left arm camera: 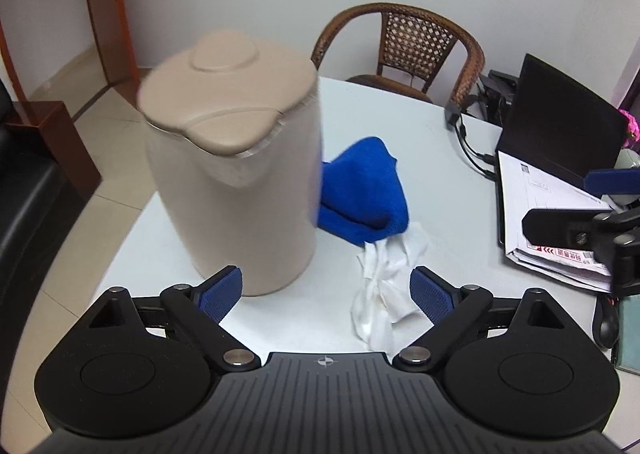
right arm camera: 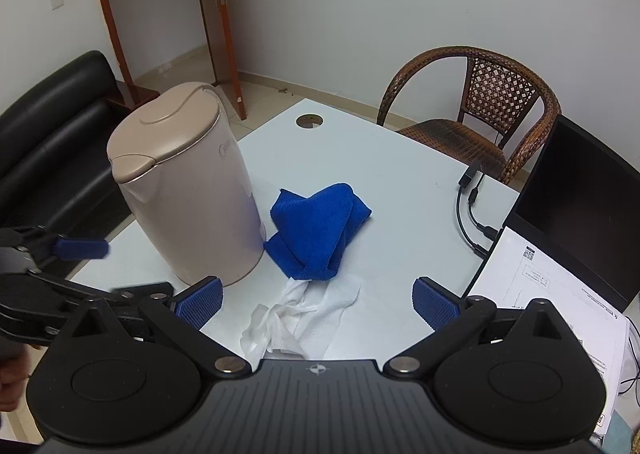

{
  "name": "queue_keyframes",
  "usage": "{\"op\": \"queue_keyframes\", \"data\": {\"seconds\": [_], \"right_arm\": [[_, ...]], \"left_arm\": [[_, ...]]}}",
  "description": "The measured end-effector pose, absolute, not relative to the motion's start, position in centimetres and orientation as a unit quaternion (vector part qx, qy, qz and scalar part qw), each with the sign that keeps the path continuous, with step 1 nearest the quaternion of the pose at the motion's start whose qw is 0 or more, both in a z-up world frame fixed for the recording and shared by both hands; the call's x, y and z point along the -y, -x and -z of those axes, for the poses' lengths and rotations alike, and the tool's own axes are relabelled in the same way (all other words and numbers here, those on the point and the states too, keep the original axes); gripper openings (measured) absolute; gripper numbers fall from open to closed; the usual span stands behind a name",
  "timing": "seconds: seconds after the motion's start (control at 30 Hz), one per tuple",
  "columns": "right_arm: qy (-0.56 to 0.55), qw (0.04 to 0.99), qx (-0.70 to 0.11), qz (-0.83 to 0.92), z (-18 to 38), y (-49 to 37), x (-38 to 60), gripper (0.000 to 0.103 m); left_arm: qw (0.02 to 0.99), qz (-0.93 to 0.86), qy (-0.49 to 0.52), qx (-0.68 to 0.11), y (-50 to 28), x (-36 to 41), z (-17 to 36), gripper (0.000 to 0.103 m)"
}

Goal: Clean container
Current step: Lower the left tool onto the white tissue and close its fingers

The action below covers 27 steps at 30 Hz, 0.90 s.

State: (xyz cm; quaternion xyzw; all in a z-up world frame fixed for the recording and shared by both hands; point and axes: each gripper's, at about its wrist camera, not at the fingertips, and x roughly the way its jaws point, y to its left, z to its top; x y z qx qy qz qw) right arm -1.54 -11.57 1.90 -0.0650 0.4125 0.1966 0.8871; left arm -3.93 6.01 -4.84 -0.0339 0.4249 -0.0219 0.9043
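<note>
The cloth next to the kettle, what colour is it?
The cloth is bright blue, clearest in the right wrist view, beside the beige kettle.

Container: beige body and lid, faint pale logo on side, too blurred to read. Cloth: solid bright blue. Tissue: white, possibly faint yellowish stain. Table: white. Chair: brown wicker, lattice back. Laptop: black. Left gripper, right gripper: black bodies, blue ridged pads. Sofa: black.
</note>
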Motion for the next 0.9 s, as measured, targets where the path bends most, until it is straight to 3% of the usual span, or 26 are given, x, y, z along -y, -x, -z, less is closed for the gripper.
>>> {"op": "queue_keyframes", "data": {"seconds": [0.53, 0.73, 0.9], "right_arm": [[0.085, 0.880, -0.416, -0.212, -1.4, 2.2, 15.2, 0.103], [0.087, 0.879, -0.418, -0.212, -1.0, 2.3, 15.7, 0.103], [0.088, 0.879, -0.420, -0.209, -0.8, 2.2, 16.5, 0.103]], "left_arm": [[0.900, 0.043, -0.016, -0.434, 1.4, 0.9, 13.5, 0.092], [0.896, 0.044, -0.031, -0.442, -0.4, 2.3, 16.1, 0.082], [0.895, 0.028, -0.034, -0.445, -1.9, 2.5, 17.6, 0.080]]}}
